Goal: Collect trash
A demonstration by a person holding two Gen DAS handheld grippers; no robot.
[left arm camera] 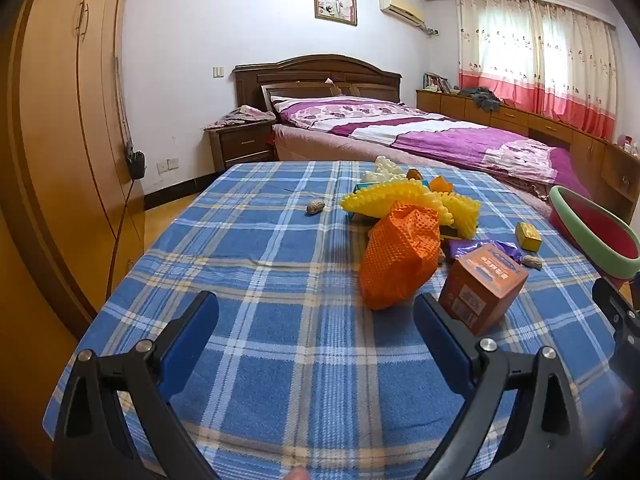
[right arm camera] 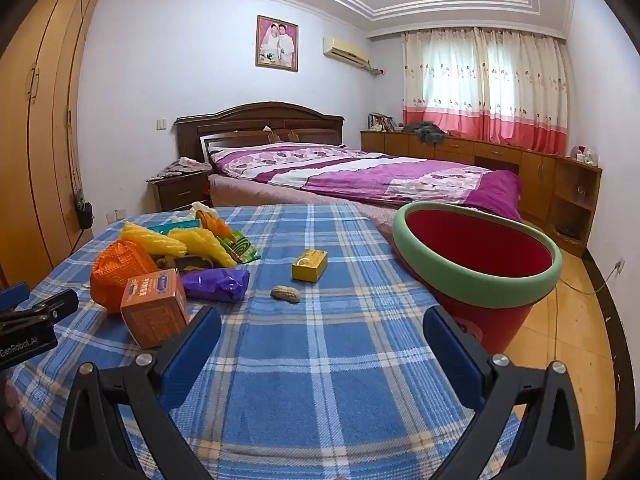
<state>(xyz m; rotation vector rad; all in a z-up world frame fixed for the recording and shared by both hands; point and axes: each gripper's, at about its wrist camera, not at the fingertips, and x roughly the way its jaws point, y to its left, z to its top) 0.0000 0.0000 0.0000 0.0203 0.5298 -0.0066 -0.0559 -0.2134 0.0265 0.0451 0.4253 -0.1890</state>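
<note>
Orange mesh bag (left arm camera: 400,252) crumpled; square orange carton (left arm camera: 480,292) beside it.

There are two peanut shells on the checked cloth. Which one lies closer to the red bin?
The peanut shell in front of the small yellow box, near the red bin. The other shell lies alone, left of the trash pile.

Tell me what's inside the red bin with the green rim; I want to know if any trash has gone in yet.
Inside the red bin only bare red wall shows, no trash. Its bottom is hidden behind the near rim, so I can't rule out something lying there.
</note>
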